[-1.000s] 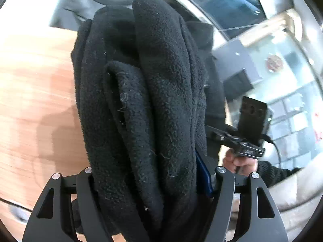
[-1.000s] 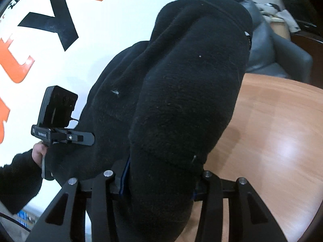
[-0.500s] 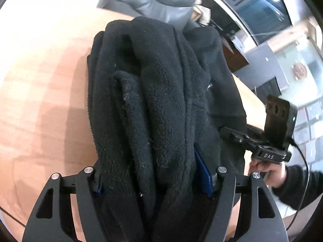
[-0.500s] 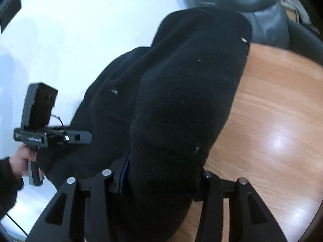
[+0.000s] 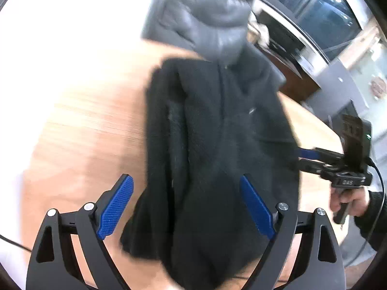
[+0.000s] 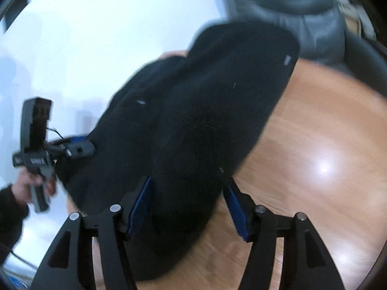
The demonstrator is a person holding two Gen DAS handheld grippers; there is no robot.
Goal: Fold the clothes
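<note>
A folded black fleece garment [image 5: 217,145] lies on the wooden table [image 5: 79,133]. My left gripper [image 5: 186,203] is open, its blue pads [image 5: 116,205] spread on either side of the near end of the fleece. In the right wrist view the same fleece [image 6: 205,120] fills the middle, and my right gripper [image 6: 188,200] is open with its pads close beside the fold. Each gripper shows in the other's view: the right one [image 5: 307,157] at the fleece's right edge, the left one [image 6: 75,145] at its left edge.
A grey leather chair [image 5: 212,19] stands at the table's far edge, also in the right wrist view [image 6: 302,12]. The table [image 6: 314,169] extends right of the fleece. A white wall lies to the left. Shelving and glass stand at the back right.
Both grippers have lowered the fleece onto the table and opened, letting go of it. The views have tilted down toward the tabletop.
</note>
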